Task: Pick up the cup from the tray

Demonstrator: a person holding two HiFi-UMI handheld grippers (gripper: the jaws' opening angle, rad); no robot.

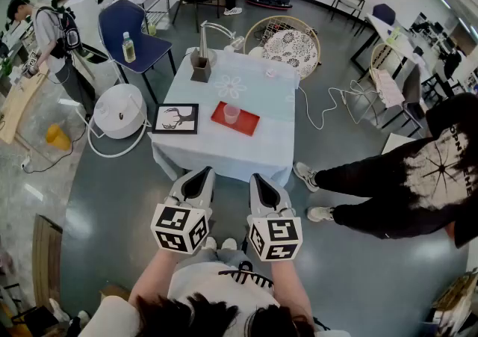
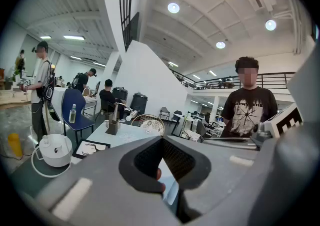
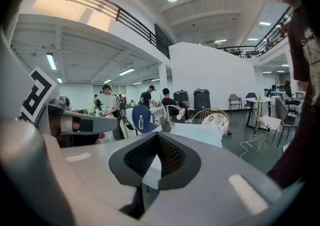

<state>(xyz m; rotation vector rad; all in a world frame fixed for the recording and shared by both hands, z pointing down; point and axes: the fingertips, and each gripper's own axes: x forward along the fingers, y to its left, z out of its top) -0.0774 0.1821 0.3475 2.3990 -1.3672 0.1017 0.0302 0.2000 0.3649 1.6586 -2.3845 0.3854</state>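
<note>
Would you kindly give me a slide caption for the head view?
Left gripper and right gripper, both shut, short of the table; cup on tray.

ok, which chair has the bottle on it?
The blue chair left of the table, bottle upright on its seat; the round wicker chair has none.

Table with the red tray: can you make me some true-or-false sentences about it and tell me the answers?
1. The pale pink plastic cup stands on the flat red tray. True.
2. The right tool is holding the cup. False: it is shut on nothing, short of the cloth-covered table.
3. The black-framed antler picture lies left of the tray. True.
4. The clear plastic bottle stands on the table. False: it stands on the blue chair.
</note>
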